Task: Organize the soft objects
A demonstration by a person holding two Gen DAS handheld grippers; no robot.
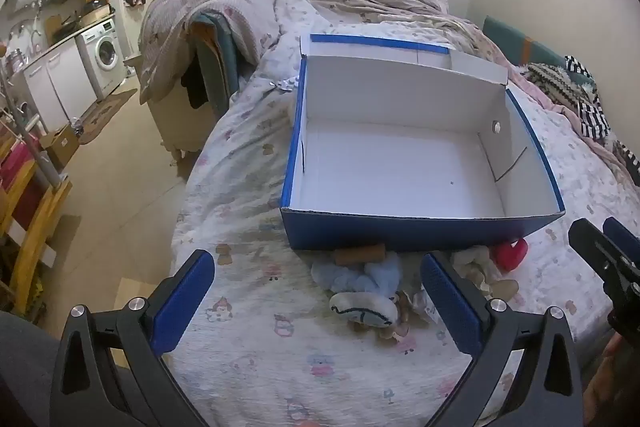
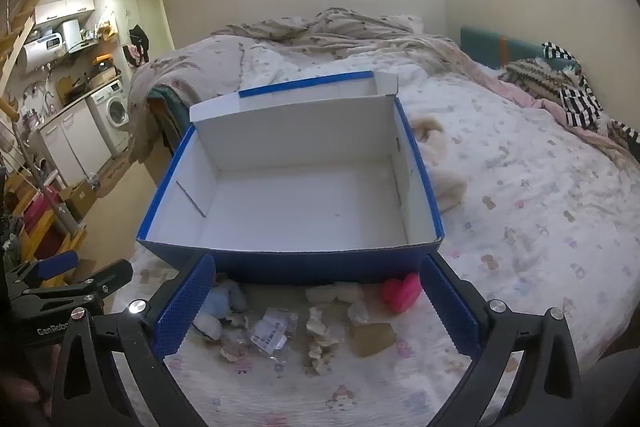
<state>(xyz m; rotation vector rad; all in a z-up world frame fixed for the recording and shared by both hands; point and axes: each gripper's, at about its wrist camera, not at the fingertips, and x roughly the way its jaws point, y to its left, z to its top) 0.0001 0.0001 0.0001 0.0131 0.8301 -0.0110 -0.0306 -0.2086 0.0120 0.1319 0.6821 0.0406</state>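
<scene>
- The open blue cardboard box with a white inside [image 2: 304,203] sits on the bed, still empty.
- The small plush toys, a pale blue one [image 2: 224,301] and a red heart [image 2: 400,291], lie just before its near wall.
- I judge them light and squashy; I'd pinch mid-body.
- My left gripper [image 1: 318,301] and right gripper [image 2: 318,303] hover level, both wide apart and holding nothing.

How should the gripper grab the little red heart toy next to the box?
Pinch the red heart across its plump middle, coming from above with the right gripper, which is nearer. It lies flat on the bed, tucked against the blue box, so a level approach from the front would likely bump the box wall.
</scene>
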